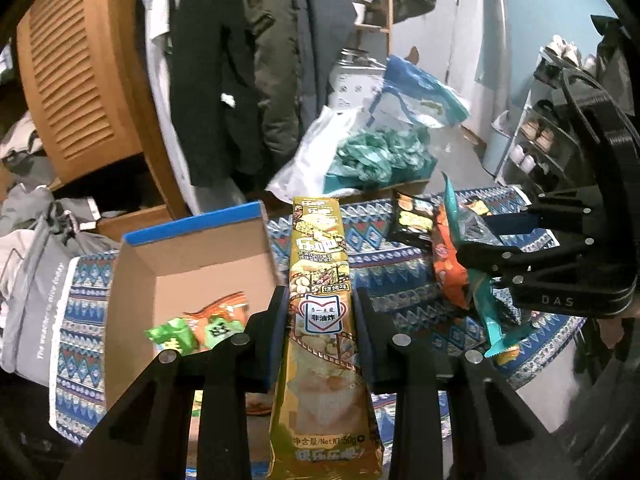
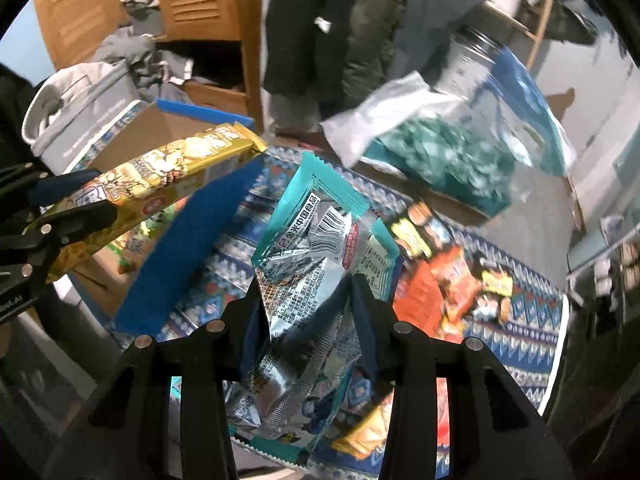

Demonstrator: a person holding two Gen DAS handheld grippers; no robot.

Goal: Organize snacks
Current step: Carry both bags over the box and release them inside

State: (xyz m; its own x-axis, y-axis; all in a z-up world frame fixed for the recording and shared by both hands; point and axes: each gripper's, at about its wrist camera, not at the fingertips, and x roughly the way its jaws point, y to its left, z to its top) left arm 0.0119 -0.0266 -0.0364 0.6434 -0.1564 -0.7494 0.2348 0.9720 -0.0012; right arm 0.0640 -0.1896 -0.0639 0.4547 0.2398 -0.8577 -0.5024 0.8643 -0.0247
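Gold snack packet (image 1: 320, 320) clamped in left hand-held gripper (image 1: 320, 316); right hand-held gripper (image 2: 308, 312) clamps teal-silver packet (image 2: 320, 248).

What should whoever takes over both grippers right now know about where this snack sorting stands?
Left gripper: shut on the long gold foil snack pack, held above the table beside the box.
Right gripper: shut on the teal-edged silver foil snack packet, lifted over the patterned blue tablecloth.
Open brown cardboard box with blue rim: at the left of the table, already holding a green and orange snack packet.
Done: at least that one packet is boxed.
Left: probably box both held packs, then the pile of orange, black and yellow snack packets lying on the cloth.
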